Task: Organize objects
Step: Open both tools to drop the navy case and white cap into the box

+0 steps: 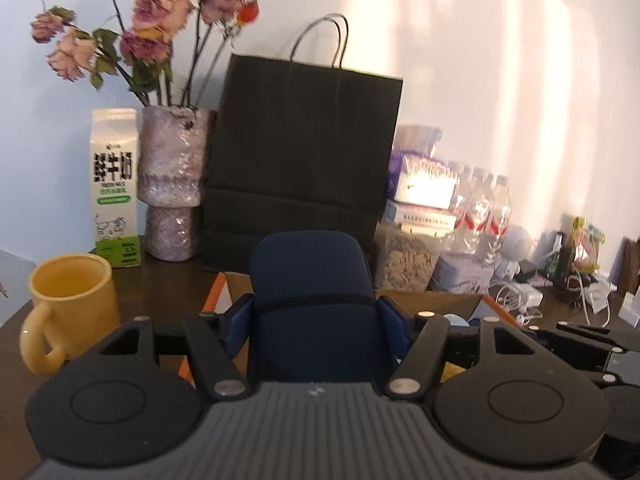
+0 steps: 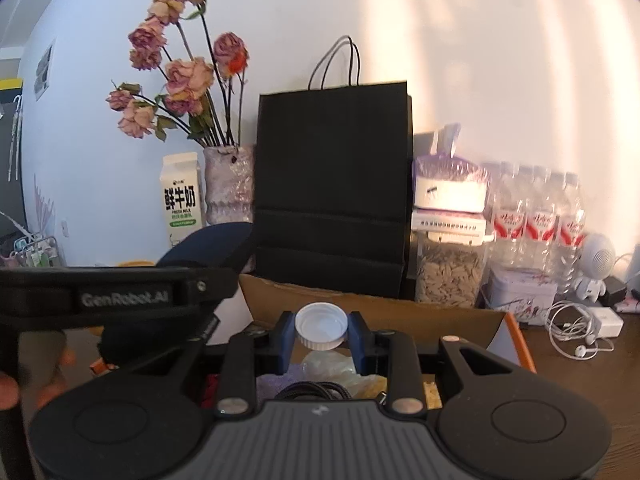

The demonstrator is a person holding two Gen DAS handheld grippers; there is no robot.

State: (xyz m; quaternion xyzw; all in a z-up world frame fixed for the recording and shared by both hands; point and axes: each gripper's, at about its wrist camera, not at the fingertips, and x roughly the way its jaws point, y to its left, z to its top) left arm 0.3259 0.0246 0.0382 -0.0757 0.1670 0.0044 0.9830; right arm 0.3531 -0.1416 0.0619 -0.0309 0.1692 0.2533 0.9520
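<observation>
My left gripper (image 1: pixel 316 320) clamps a navy case (image 1: pixel 312 280) and my right gripper (image 2: pixel 322 330) pinches a white cap (image 2: pixel 321 326), both above the near cardboard box (image 2: pixel 360 304), likely for sorting.

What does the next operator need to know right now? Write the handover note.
Left gripper: shut on a dark navy rounded case, held upright over the open cardboard box.
Right gripper: shut on a white ribbed plastic screw cap, also over the box.
Box: already holds a black cable, crumpled clear plastic and some purple and red items.
Done: both items picked up.
Left: release case and cap where they belong. Yellow ceramic mug still stands on the dark wooden table.
</observation>
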